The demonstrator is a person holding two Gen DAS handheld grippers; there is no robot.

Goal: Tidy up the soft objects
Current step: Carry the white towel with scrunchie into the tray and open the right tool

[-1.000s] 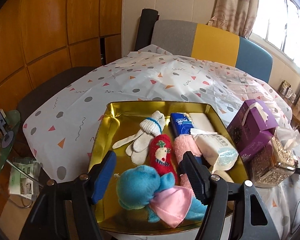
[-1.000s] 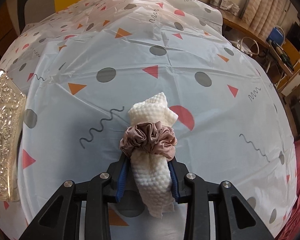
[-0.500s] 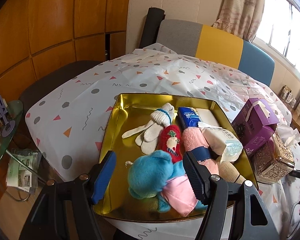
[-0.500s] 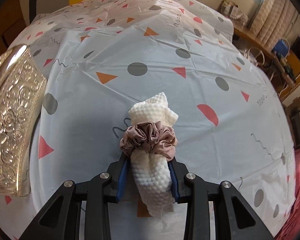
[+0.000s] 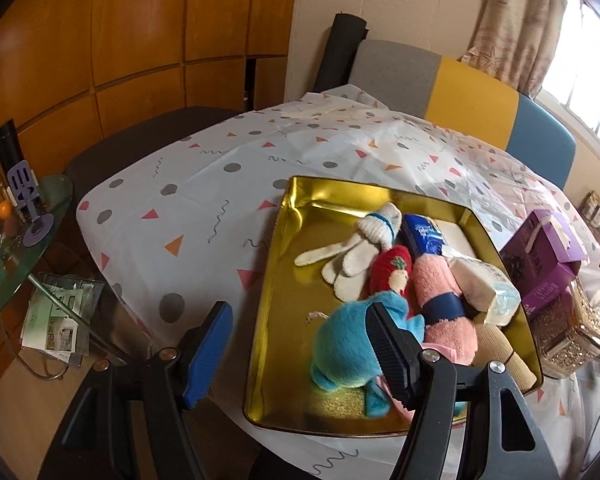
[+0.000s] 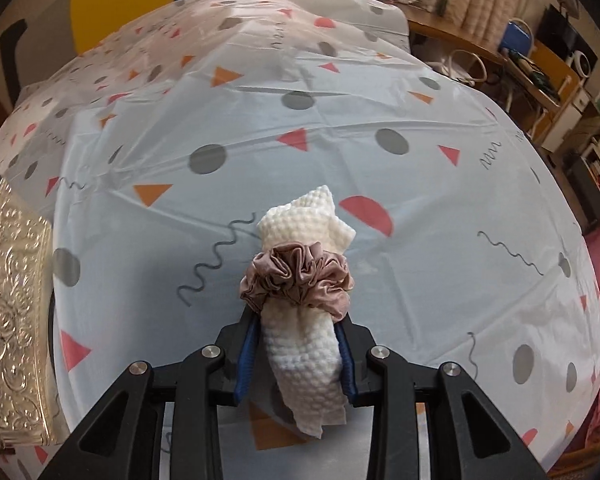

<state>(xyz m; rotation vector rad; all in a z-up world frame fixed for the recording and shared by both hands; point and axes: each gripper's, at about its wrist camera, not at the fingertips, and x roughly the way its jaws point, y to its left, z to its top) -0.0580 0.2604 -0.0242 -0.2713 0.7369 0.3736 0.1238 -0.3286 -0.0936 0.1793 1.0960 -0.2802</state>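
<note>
Towel roll (image 6: 305, 336) unchanged in right jaws

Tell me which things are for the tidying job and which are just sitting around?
For the job: gold tray, white glove, blue plush toy, pink rolled towel, white rolled cloth with its scrunchie, held by the right gripper.

Just sitting around: purple box, shiny tissue box.

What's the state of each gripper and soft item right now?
left gripper: open, empty, over the near-left edge of the gold tray
right gripper: shut on white towel roll
white towel roll: rolled, banded by mauve scrunchie
blue plush: lying in tray
pink towel roll: rolled, navy band, in tray
</note>
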